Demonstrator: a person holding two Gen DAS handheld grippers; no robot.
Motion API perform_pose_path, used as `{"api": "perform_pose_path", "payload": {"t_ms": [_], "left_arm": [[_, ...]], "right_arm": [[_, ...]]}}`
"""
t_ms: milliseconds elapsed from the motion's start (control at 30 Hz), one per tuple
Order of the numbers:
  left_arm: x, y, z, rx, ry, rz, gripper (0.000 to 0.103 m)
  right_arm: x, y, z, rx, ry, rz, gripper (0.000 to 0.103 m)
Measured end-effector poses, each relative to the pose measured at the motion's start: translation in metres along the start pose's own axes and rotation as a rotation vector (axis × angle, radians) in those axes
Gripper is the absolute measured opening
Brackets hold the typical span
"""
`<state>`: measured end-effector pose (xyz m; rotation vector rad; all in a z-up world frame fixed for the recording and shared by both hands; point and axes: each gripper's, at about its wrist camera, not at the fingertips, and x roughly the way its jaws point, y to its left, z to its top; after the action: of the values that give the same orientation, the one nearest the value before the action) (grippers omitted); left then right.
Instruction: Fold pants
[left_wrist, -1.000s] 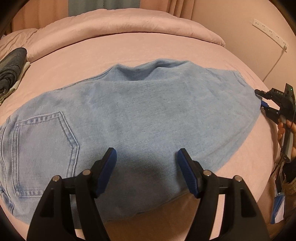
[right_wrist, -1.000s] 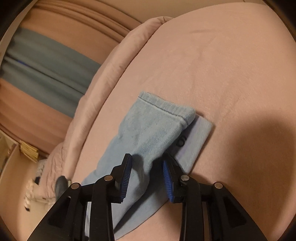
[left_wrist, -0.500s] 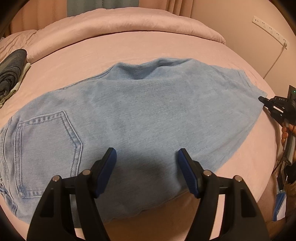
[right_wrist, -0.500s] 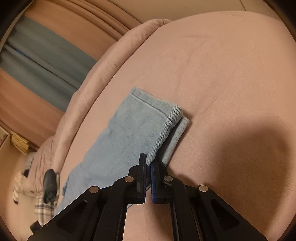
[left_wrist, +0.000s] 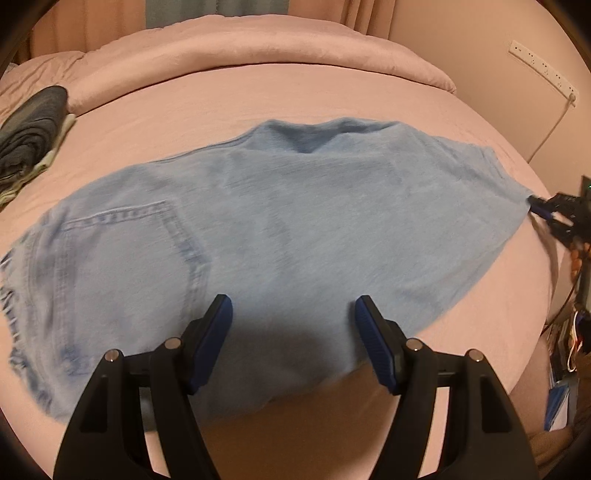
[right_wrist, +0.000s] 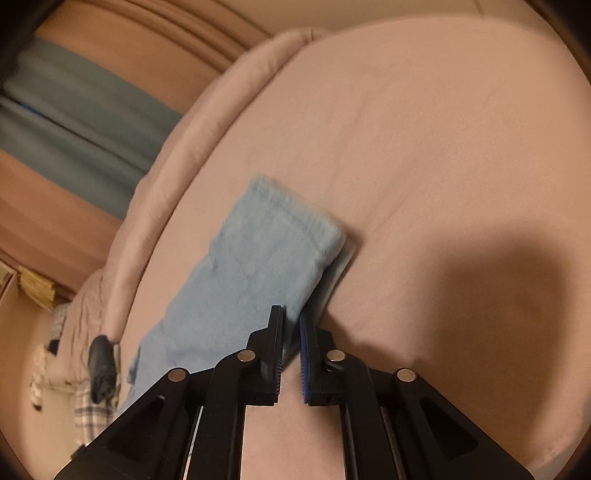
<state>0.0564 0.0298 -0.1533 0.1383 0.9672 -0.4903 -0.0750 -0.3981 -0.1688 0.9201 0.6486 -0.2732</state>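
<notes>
Light blue jeans (left_wrist: 314, 206) lie flat across the pink bed (left_wrist: 258, 99), their back pocket (left_wrist: 122, 258) to the left. My left gripper (left_wrist: 293, 306) hovers open over the near edge of the jeans, with nothing between its fingers. At the far right, my right gripper (left_wrist: 543, 210) holds the stretched corner of the leg end. In the right wrist view the folded leg hem (right_wrist: 266, 251) runs into the narrow gap of the right gripper (right_wrist: 291, 314). Its jaws are opening slightly, with the denim still between the pads.
A pile of dark folded clothes (left_wrist: 29, 133) sits at the bed's left edge. A rolled pink duvet (left_wrist: 258, 48) lies along the far side. A power strip (left_wrist: 543, 66) hangs on the wall at right, with clutter (left_wrist: 569, 332) beside the bed.
The right gripper went from open around the hem to closed on it, then drew the leg end to the right, pulling the denim flatter. The left gripper stayed open and shifted a little.
</notes>
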Motion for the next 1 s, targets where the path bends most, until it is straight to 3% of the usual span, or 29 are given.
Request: {"api": "perform_pose_path", "payload": {"t_ms": [33, 67, 167, 267, 400, 500, 567, 667, 800, 1000], "left_arm": [[-0.005, 0.004, -0.002, -0.007, -0.005, -0.005, 0.069], [-0.010, 0.009, -0.004, -0.022, -0.016, -0.021, 0.069], [-0.019, 0.022, -0.002, -0.057, -0.047, -0.017, 0.071], [-0.020, 0.037, 0.006, -0.129, -0.080, 0.001, 0.071], [-0.016, 0.044, 0.014, -0.182, -0.110, 0.031, 0.071], [-0.009, 0.051, 0.005, -0.151, -0.080, 0.124, 0.070], [-0.007, 0.057, -0.008, -0.123, -0.072, 0.108, 0.066], [-0.013, 0.053, -0.022, -0.037, -0.093, 0.133, 0.066], [-0.021, 0.045, -0.024, -0.003, -0.094, 0.164, 0.068], [-0.016, 0.020, -0.003, -0.066, -0.142, -0.089, 0.068]], "right_arm": [[-0.013, 0.003, 0.001, -0.027, -0.052, -0.076, 0.031], [-0.024, 0.010, 0.000, -0.069, -0.102, -0.130, 0.039], [-0.035, 0.042, -0.007, -0.206, -0.134, -0.125, 0.039], [-0.014, 0.102, -0.033, -0.416, -0.015, 0.022, 0.039], [0.032, 0.179, -0.096, -0.685, 0.185, 0.175, 0.035], [0.060, 0.206, -0.140, -0.805, 0.294, 0.207, 0.034], [0.075, 0.207, -0.169, -0.889, 0.377, 0.180, 0.034], [0.061, 0.204, -0.204, -1.110, 0.300, 0.113, 0.034], [0.051, 0.204, -0.179, -1.048, 0.423, 0.130, 0.034], [0.063, 0.261, -0.158, -0.954, 0.385, 0.322, 0.034]]}}
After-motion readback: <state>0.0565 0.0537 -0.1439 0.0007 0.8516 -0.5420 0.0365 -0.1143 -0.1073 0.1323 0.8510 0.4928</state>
